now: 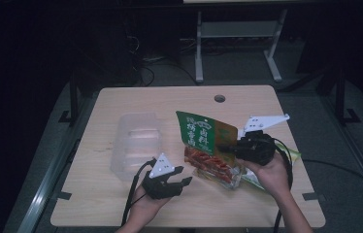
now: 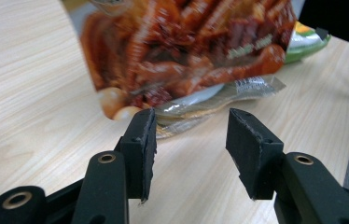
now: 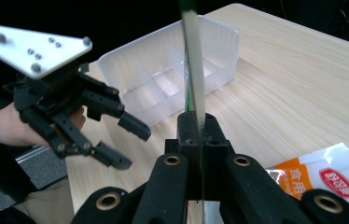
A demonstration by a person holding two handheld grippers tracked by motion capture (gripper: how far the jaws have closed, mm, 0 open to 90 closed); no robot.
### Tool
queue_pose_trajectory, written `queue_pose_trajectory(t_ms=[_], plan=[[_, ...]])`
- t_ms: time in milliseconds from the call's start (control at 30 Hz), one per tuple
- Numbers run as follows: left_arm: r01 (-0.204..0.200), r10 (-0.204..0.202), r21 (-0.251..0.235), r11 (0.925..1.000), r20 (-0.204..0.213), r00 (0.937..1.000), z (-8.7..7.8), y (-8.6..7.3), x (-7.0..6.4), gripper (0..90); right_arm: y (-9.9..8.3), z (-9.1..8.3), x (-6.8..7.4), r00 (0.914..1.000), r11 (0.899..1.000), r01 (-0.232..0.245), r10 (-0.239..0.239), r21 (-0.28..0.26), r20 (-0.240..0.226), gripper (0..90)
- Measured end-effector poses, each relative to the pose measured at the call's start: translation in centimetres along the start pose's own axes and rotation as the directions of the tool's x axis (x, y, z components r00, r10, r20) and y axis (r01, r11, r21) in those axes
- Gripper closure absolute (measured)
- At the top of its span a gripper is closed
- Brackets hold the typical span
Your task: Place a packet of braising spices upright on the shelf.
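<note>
Gripping the green pouch [image 1: 204,141] by its edge, the right gripper [image 1: 228,147] holds it tilted up near table centre, jaws clamped flat on the thin edge [image 3: 195,93]. Pouch's lower end rests on the table [image 1: 121,204]. Left gripper [image 1: 179,175] sits just beside that end, jaws wide, nothing between them. Clear tray [image 1: 138,145] lies left of the pouch. White packet [image 3: 322,179] lies under the right hand.
</note>
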State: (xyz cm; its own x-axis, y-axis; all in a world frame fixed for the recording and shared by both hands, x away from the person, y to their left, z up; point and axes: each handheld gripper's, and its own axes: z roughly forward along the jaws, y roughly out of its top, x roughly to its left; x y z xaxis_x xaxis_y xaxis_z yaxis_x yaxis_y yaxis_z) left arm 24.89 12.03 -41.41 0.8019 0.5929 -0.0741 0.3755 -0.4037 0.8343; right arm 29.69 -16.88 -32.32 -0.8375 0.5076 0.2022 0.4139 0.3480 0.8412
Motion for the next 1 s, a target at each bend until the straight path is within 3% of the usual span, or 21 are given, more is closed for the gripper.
queue_pose_trajectory(t_ms=[533, 1000], plan=[[-0.044, 0.043, 0.004, 0.9990, 0.059, 0.9973, 0.2, -0.7, -0.9, 48.0, 3.6, 2.3, -0.5, 0.9994, 0.999, 0.034, -0.034, 0.006, -0.003, 89.7], [-0.061, 0.060, 0.004, 0.9982, 0.063, 0.9962, -0.1, -0.8, -0.6, 45.8, 7.0, 5.3, -0.9, 0.9972, 0.997, 0.071, -0.071, 0.023, -0.023, 89.7]])
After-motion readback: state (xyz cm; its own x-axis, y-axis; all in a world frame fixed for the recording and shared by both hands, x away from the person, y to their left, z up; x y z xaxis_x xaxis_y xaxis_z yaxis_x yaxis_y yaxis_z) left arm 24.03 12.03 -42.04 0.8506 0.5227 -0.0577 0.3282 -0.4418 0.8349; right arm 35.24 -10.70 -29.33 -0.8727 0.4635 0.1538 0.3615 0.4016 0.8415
